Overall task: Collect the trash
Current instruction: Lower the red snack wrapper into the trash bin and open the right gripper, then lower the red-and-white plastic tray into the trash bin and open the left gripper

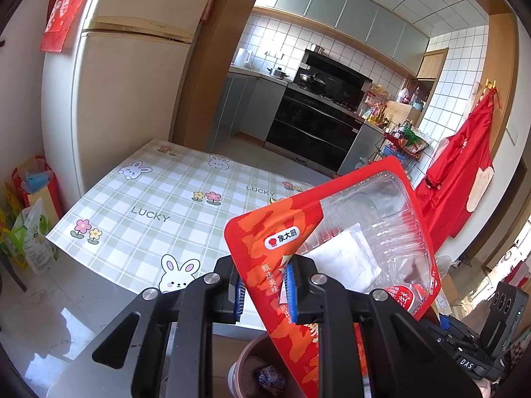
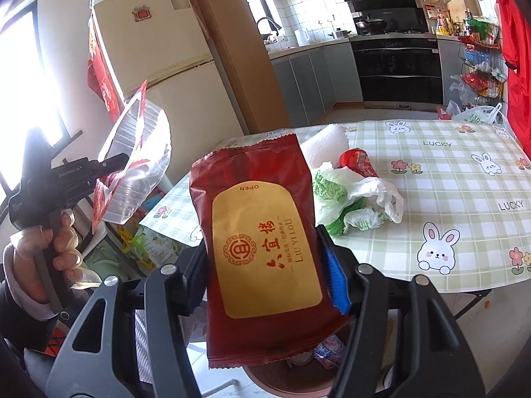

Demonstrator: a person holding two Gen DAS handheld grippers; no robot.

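Nearest the right wrist camera, the right tongs (image 2: 265,265) have a dark red foil wrapper (image 2: 259,248) standing between their fingers; no earlier view tells more, and whether the blue ribbed pads (image 2: 337,282) press on it I cannot tell. Its gold label reads "LIU YI LOU" under red Chinese characters, with "OPEN" printed upside down at the top, and its edges are crimped in a zigzag.

Below it sits a round brownish trash bin (image 2: 282,378) with a small printed wrapper (image 2: 328,348) inside (the left wrist view shows the same bin (image 1: 245,361) from above).

The left tongs (image 1: 265,293) are clenched on a red-orange sleeve with a clear ribbed plastic tray (image 1: 335,245), held tilted above the bin; a white badge on the sleeve carries Chinese characters and a small red emblem. In the right wrist view that tray (image 2: 132,165) hangs at the left, beside a hand (image 2: 49,245) gripping the black handle.

On the desk (image 2: 448,179), covered by a green checked cloth printed with rabbits, flowers and "LUCKY", lie a crumpled white-and-green plastic bag (image 2: 351,202), a scrunched red wrapper (image 2: 358,162) touching it, and white textured paper (image 2: 325,142) behind.

A cream fridge (image 2: 159,63) stands beyond.
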